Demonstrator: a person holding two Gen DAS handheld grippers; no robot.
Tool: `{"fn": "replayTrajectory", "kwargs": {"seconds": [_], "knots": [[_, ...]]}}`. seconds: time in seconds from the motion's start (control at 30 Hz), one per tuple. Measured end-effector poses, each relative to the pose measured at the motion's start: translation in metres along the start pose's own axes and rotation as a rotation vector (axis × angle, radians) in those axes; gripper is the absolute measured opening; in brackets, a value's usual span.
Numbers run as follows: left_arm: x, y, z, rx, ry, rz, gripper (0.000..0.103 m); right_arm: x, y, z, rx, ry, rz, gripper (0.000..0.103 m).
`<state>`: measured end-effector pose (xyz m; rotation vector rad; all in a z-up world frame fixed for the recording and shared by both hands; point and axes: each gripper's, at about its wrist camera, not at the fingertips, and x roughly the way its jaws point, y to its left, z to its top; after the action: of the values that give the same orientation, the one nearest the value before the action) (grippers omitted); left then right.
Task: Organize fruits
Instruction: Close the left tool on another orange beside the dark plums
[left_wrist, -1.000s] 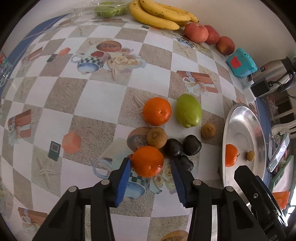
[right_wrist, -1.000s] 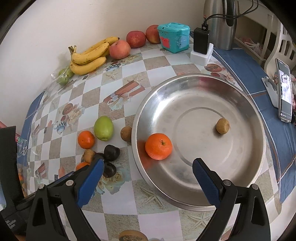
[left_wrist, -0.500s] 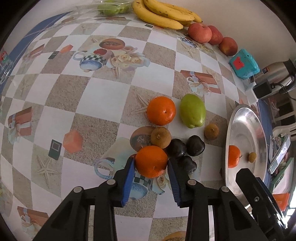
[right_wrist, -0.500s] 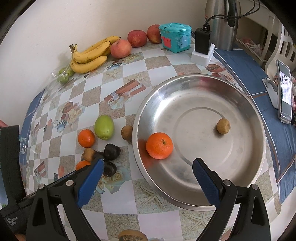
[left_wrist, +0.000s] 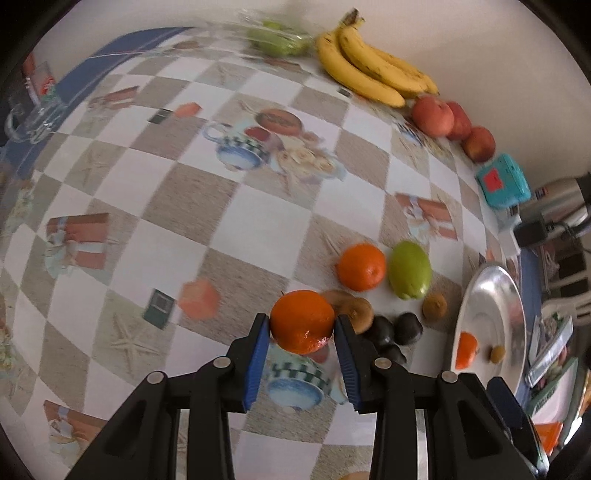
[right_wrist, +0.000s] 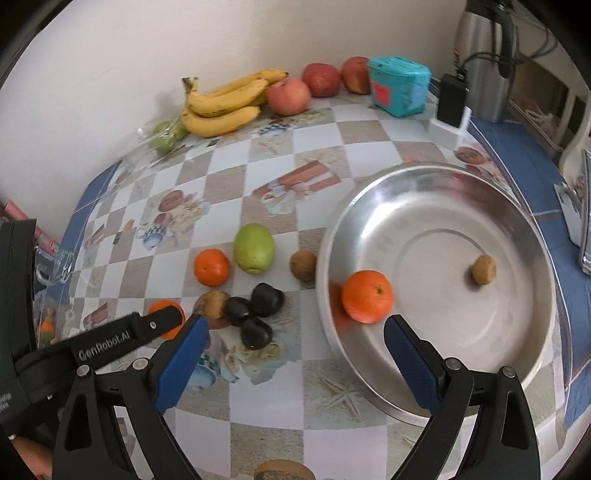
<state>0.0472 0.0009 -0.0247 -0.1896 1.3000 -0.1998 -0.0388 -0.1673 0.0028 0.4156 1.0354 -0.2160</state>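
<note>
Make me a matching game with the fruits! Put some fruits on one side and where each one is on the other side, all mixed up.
Things:
1. held orange
2. small brown fruit
3. bananas
4. green fruit

Places:
A. against the wall at the back of the table
B. on the tablecloth, beside a loose orange
C. between the left gripper fingers
D. inside the metal bowl

Pairs: 1-C, 2-D, 3-A, 4-B
</note>
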Motion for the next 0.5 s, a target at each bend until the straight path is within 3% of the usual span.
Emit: {"fn": "replayTrajectory", "kwargs": {"seconds": [0.1, 0.5], "knots": [[-0.004, 0.005, 0.003, -0.022, -0.019, 0.009, 0.039, 0.0, 0.006, 0.0, -0.027, -0.007, 0.017, 0.089], [-0.004, 0.016, 0.005, -0.065, -0.02, 0.016, 0.039, 0.013, 0.037, -0.01, -0.163, 0.042, 0.06, 0.088]]}}
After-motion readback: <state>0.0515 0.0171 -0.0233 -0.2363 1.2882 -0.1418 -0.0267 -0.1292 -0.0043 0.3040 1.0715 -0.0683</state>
